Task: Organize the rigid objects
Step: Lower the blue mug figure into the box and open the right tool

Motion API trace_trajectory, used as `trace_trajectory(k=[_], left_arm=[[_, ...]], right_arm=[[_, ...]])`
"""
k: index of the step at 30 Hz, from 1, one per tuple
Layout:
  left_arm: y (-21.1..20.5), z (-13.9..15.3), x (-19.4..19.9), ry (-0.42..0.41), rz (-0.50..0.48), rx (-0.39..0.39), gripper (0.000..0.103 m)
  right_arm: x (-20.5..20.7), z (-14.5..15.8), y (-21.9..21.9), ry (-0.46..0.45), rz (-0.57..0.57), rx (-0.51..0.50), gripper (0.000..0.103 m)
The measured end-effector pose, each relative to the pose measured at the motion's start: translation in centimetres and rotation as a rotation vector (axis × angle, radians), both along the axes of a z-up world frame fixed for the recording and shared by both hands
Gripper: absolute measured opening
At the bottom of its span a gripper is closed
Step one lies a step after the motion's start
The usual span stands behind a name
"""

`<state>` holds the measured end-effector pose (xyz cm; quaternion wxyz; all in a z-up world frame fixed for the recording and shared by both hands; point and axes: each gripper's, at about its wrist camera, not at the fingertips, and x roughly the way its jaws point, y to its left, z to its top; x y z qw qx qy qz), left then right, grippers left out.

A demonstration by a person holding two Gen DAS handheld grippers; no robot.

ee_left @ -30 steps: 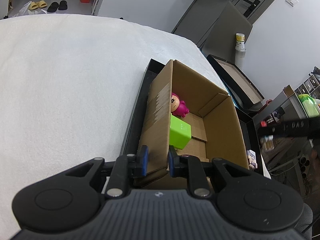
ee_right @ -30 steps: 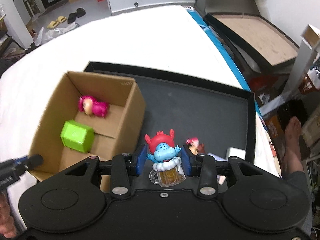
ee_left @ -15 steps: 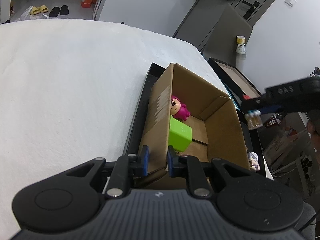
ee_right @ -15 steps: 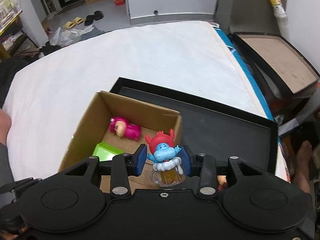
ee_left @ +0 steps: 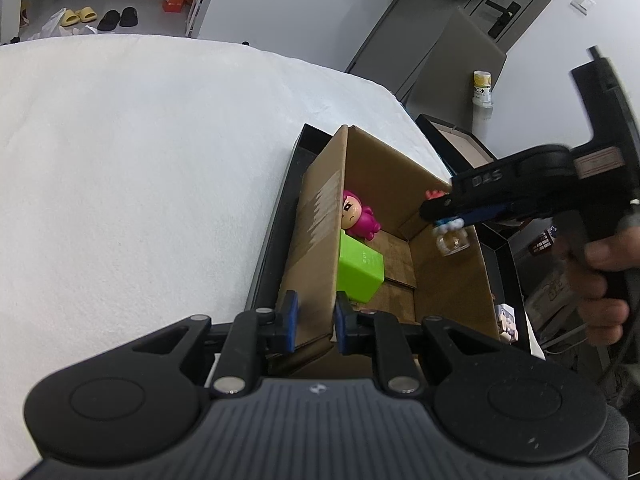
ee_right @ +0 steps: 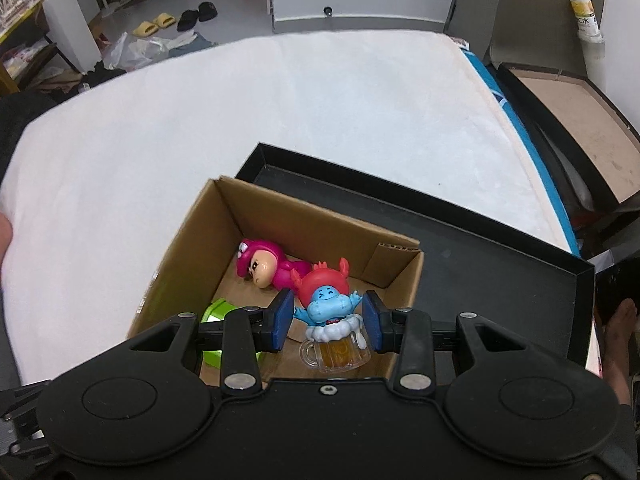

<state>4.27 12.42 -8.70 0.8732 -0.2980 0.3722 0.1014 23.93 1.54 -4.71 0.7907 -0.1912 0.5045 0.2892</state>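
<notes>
Directly beneath the right gripper point(ee_right: 326, 322), clamped on the blue figurine point(ee_right: 329, 312), the cardboard box point(ee_right: 256, 216) is seen open; its wall is pinched by the left gripper point(ee_left: 314, 322).

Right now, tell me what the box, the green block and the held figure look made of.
Box: brown corrugated cardboard, matte; fluting shows at a cut flap edge.
Green block: probably hard plastic, smooth with a soft sheen and rounded moulded edges.
Figure in the right gripper: likely moulded plastic or vinyl, glossy painted colours; its mug base looks like clear amber-tinted plastic.
</notes>
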Motion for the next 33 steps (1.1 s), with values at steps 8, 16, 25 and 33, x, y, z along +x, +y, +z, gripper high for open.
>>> trace_trajectory(k=[8,16,25,33], left_arm=[[-0.1,0.2,0.0,-0.002,0.003,0.014,0.018],[-0.3,0.1,-0.1,-0.003,0.005,0.023,0.018],[-0.2,0.1,-0.1,-0.003,0.005,0.025,0.018],[-0.2,0.2,-0.1,-0.002,0.006,0.028,0.018]], right_arm=[[-0.5,-1.3,0.7,-0.039,-0.001,-0.056,0.056],[-1.2,1.2,-0.6,-0.075,0.007,-0.045,0.067],[-0.5,3.7,-4.0,-0.11,-0.031,-0.042,0.072],[0.8,3.7,-7.6,-0.115,-0.114,-0.053,0.074]])
